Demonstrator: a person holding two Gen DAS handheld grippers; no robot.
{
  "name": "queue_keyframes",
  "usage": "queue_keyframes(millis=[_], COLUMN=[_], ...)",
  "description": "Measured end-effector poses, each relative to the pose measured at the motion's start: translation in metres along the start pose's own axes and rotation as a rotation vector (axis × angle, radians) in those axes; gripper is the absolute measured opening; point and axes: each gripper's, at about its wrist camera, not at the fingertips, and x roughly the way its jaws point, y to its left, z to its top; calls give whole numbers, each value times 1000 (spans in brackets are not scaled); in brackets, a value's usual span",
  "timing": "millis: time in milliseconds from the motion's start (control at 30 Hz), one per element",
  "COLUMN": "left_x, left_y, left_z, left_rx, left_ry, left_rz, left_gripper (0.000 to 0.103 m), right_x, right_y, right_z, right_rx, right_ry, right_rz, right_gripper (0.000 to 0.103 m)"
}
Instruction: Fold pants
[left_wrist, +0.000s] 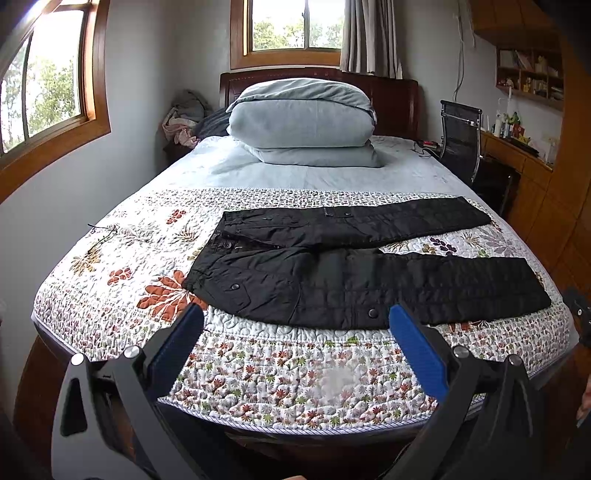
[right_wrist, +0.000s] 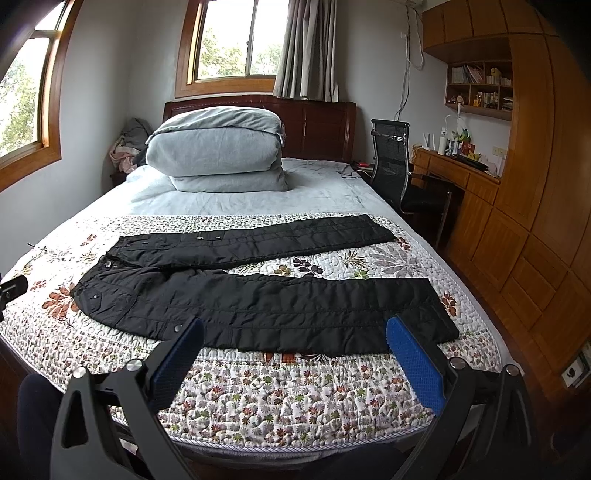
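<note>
Black pants (left_wrist: 354, 258) lie spread flat on the floral quilt (left_wrist: 122, 266), waist to the left, both legs running right with a gap between them. They also show in the right wrist view (right_wrist: 258, 291). My left gripper (left_wrist: 295, 314) is open and empty, held above the bed's near edge in front of the waist and near leg. My right gripper (right_wrist: 293, 325) is open and empty, held in front of the near leg toward its cuff.
A folded grey duvet (left_wrist: 303, 122) sits at the bed's head by the dark headboard (right_wrist: 325, 125). A black office chair (right_wrist: 391, 162), wooden desk (right_wrist: 458, 177) and cabinets (right_wrist: 535, 236) stand right of the bed. Clothes are piled on a nightstand (left_wrist: 184, 122) at the left.
</note>
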Motion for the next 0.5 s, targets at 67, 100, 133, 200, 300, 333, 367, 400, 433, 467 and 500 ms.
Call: queue_keyframes(millis=[67,100,133,200,300,333,367,400,433,467,500], left_x=[1,2,3,7,18,22,26,29,34,39,47], left_y=[0,1,3,8,18,20,22,23,25,27,30], left_z=[0,0,0,1,6,8,10,13,16,19,24], left_rx=[-1,-3,-10,-34,-66,-66,-62,-58,-54,-49,-42], left_ry=[1,4,8,15,37,37,38,38,37,37,41], left_rz=[-12,-35,-51,-93,-132,-132,-132,-132,-137,-139,-140], left_gripper=[100,100,100,100,100,100,100,100,100,100,100], right_x=[0,1,1,3,7,10,12,15,18,22,25], right_y=[1,0,0,-1,-4,-5,-6,-6,-6,-6,-7], right_z=[0,1,1,3,6,8,8,9,11,13,16], right_rx=[-2,1,3,-1,-2,-8,-16,-27,-40,-52,-60], right_ry=[2,6,9,13,9,13,4,1,3,-7,-8], right_rz=[-1,2,7,9,14,16,14,13,12,16,21], right_gripper=[100,100,100,100,100,100,100,100,100,100,100])
